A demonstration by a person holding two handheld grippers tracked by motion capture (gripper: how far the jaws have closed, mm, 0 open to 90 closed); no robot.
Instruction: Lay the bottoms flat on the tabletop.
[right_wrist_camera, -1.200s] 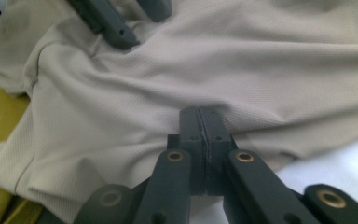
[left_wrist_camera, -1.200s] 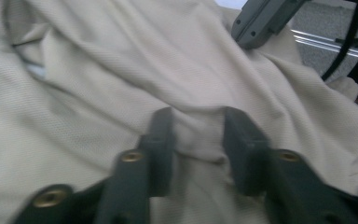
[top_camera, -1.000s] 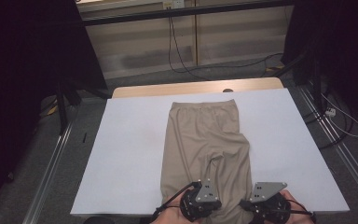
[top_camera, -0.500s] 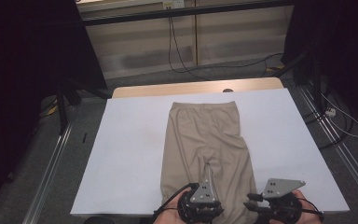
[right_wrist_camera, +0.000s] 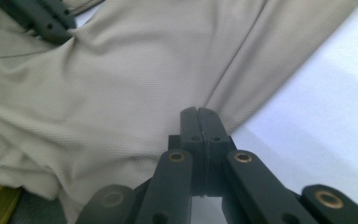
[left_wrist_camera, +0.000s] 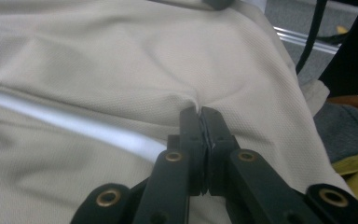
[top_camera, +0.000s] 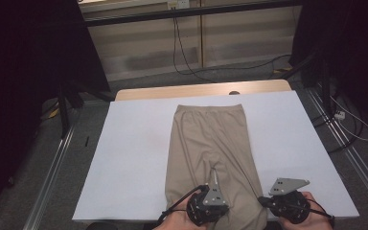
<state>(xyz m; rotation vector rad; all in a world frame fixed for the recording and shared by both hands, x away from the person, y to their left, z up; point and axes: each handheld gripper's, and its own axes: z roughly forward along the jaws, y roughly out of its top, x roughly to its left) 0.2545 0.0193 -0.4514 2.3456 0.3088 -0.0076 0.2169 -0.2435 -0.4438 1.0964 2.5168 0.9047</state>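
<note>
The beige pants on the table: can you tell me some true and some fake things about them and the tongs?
1. The beige pants lie on a white sheet. True.
2. The left tongs are wide open. False: they are shut on the fabric.
3. The right tongs pinch the pants near their edge. True.
4. The pants are rolled into a ball. False: they lie spread out flat, waistband at the far end.
5. Cables run across the floor behind the table. True.

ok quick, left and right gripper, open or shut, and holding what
Left gripper: shut, pinching a fold of the beige trousers.
Right gripper: shut on the trousers' edge.
</note>
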